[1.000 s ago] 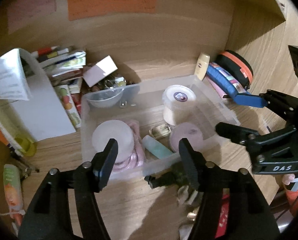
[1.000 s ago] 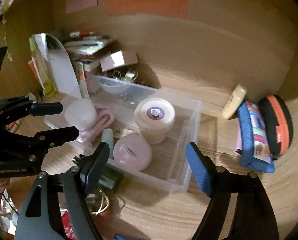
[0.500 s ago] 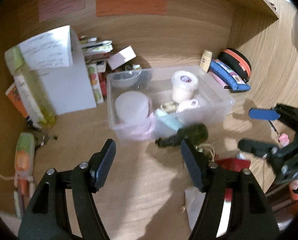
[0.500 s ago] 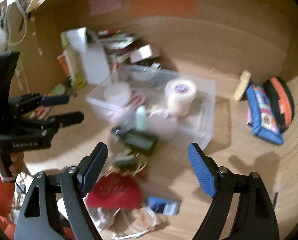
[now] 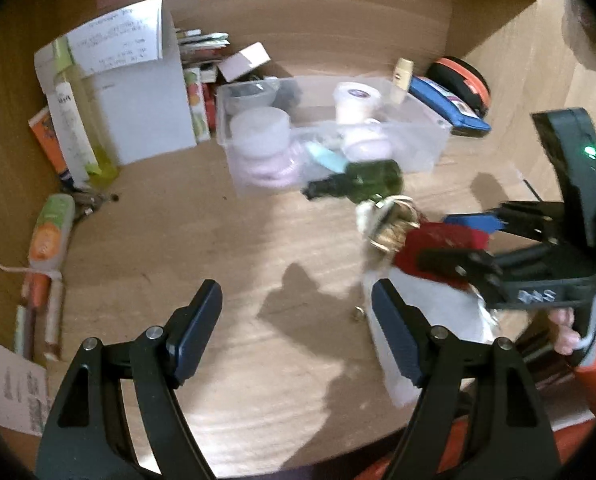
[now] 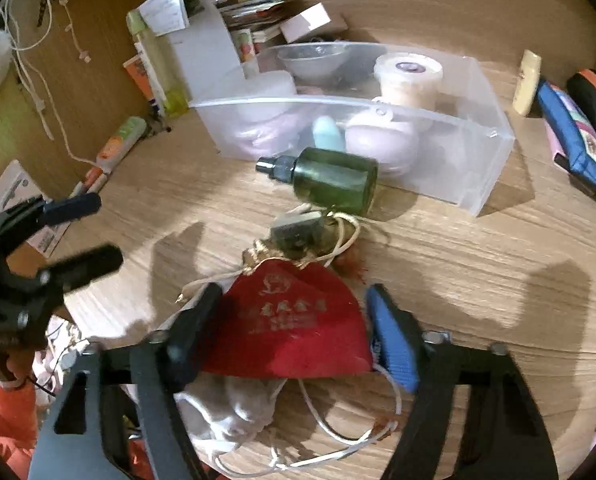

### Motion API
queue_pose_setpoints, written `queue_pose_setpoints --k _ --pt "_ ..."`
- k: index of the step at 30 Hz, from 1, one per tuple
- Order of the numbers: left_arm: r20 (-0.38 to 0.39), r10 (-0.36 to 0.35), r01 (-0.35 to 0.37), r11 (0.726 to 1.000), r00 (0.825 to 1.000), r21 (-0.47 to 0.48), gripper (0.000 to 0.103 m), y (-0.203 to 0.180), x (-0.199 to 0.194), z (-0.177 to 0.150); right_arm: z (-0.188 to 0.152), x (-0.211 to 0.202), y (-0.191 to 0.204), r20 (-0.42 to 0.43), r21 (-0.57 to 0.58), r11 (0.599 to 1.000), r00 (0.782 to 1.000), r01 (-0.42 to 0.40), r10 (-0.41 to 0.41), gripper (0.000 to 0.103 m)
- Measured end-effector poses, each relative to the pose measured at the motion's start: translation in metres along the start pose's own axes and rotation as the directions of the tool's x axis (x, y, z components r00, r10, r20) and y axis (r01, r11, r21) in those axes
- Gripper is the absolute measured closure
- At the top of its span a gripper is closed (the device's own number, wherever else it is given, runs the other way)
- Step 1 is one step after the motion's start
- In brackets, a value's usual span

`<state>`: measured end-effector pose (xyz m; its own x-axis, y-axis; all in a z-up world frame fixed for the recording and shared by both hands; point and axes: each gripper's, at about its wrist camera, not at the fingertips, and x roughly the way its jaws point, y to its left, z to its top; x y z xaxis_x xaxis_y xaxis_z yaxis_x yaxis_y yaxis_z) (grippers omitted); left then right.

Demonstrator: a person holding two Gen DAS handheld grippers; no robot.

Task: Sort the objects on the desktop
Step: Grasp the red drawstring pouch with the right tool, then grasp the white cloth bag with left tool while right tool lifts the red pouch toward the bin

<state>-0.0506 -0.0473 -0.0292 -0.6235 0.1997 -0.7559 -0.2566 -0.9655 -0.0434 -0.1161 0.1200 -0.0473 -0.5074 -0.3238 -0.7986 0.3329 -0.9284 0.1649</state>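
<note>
A red drawstring pouch [image 6: 289, 320] lies on the wooden desk, on top of a white cloth bag [image 6: 225, 412]. My right gripper [image 6: 293, 304] straddles the pouch; its jaws are closing and both pads meet the pouch's sides. The left wrist view shows the same grip, with the right gripper [image 5: 438, 240] around the red pouch [image 5: 430, 236]. My left gripper [image 5: 295, 292] hangs over bare desk to the left, its jaws opening with nothing between them. A dark green bottle [image 6: 334, 180] lies on its side in front of the clear bin [image 6: 478, 168].
The bin holds jars, a bowl and pink items. A small green object with gold cord [image 6: 298, 232] lies between bottle and pouch. A blue pencil case [image 6: 578, 140] sits at right. A white box [image 5: 137, 112], books and a tube [image 6: 117, 144] crowd the left.
Both grippers drew back from the bin towards the desk's front. The right one came down over the red pouch and narrowed onto it. The left one widened a little.
</note>
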Motion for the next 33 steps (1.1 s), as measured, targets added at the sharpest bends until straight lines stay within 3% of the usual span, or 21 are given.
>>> queue_pose_setpoints --k 5,8,18,24,31,33 --pt "-0.019 -0.058 0.058 0.998 0.998 0.019 0.024 -0.018 -0.001 -0.010 -0.005 -0.006 0.011 0.012 -0.056 0.998 1.000 -0.008 0.009 0.075" --pt "-0.024 -0.082 0.083 0.996 0.996 0.035 0.022 -0.029 0.000 -0.012 -0.005 -0.014 0.015 0.043 -0.069 0.998 0.999 0.009 -0.006 0.081" --pt "-0.080 -0.152 0.159 0.984 0.985 0.083 0.017 -0.066 0.022 -0.009 -0.005 -0.064 -0.021 0.193 0.029 0.997 0.978 0.072 -0.076 0.084" --pt "-0.143 -0.194 0.208 0.974 0.971 0.091 0.012 -0.083 0.043 -0.009 -0.005 -0.092 -0.048 0.225 0.094 0.990 0.967 0.105 -0.124 0.084" --pt "-0.123 -0.099 0.118 0.981 0.987 0.157 0.013 -0.100 0.055 -0.015 -0.009 -0.093 -0.057 0.214 0.121 0.988 0.969 0.095 -0.119 0.084" --pt "-0.115 -0.084 0.103 0.980 0.990 0.171 0.023 -0.099 0.056 -0.017 -0.009 -0.093 -0.059 0.217 0.122 0.988 0.969 0.090 -0.115 0.084"
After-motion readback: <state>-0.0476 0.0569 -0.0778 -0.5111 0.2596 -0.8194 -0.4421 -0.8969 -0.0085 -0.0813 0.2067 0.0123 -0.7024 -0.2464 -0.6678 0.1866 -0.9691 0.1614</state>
